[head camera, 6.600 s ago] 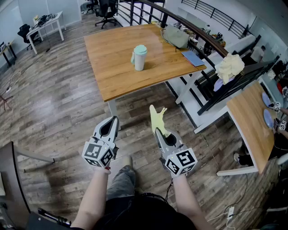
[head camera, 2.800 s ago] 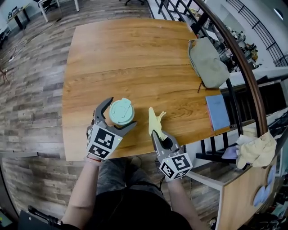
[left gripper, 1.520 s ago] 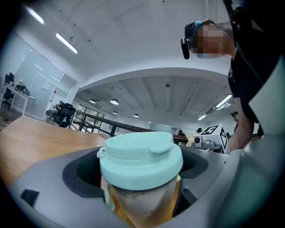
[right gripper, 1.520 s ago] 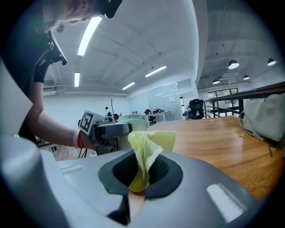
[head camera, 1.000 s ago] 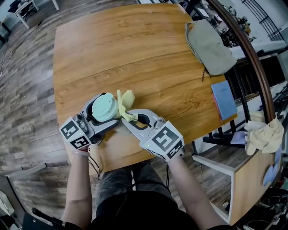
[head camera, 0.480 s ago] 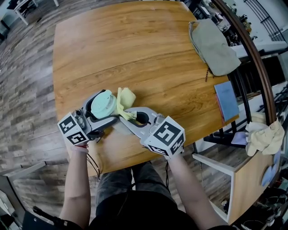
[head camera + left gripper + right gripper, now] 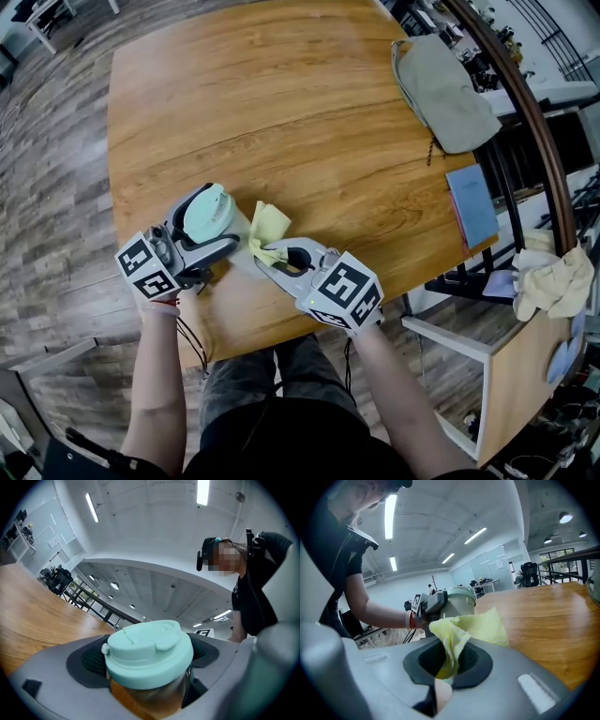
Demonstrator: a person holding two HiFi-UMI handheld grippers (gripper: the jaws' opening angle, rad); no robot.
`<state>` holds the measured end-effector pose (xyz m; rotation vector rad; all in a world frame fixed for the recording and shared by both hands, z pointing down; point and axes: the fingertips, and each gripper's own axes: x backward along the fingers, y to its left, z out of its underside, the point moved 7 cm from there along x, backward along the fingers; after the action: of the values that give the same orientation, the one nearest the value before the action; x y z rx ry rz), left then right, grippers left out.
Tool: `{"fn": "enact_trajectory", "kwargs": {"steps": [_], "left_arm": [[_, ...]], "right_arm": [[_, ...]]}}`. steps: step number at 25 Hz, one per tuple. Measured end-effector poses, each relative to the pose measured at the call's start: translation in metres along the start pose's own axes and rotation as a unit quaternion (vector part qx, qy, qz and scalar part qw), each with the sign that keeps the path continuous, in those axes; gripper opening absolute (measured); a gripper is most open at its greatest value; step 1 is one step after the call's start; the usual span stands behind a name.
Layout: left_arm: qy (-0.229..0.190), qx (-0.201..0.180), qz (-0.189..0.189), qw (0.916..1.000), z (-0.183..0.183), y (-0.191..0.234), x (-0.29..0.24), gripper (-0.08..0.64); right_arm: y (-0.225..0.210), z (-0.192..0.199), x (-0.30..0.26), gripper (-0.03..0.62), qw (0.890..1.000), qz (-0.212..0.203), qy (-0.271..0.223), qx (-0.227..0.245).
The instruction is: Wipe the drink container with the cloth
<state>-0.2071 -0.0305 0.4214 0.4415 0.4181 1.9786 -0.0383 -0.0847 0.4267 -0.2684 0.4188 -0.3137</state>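
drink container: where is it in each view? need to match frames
Head view: drink container, left of centre, mint lid showing.
Left gripper view: drink container, bottom centre, between the jaws.
Right gripper view: drink container, centre, behind the cloth.
Shared landmark: wooden table.

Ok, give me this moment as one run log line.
left gripper: shut on drink container | right gripper: shut on yellow cloth | cloth: beside container, over table
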Motion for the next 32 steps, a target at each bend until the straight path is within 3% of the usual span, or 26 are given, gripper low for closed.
{"fn": "enact_trajectory", "kwargs": {"steps": [12,19,27,32], "left_arm": [[0.005,-0.006,0.016,0.9998,0.0,0.0,-0.003,0.482],[0.017,-0.017,0.024,0.9994,-0.002,-0.002,-0.007,0.482],[0.039,-0.016,-0.006,0.9991,-0.003,-0.006,-0.015,0.482],[0.051,-0.02,-0.018,0.9983,-0.004,-0.009,-0.019,0.482]], "right_arm": [[0.0,0.044,0.009,0.025,0.999,0.007,0.033,-0.038],[0.003,0.056,0.015,0.025,0.997,0.024,0.065,-0.028],[0.027,-0.003,0.015,0.025,1.0,0.017,-0.008,0.024],[0.038,-0.028,-0.005,0.025,0.999,-0.012,-0.014,0.042]]}}
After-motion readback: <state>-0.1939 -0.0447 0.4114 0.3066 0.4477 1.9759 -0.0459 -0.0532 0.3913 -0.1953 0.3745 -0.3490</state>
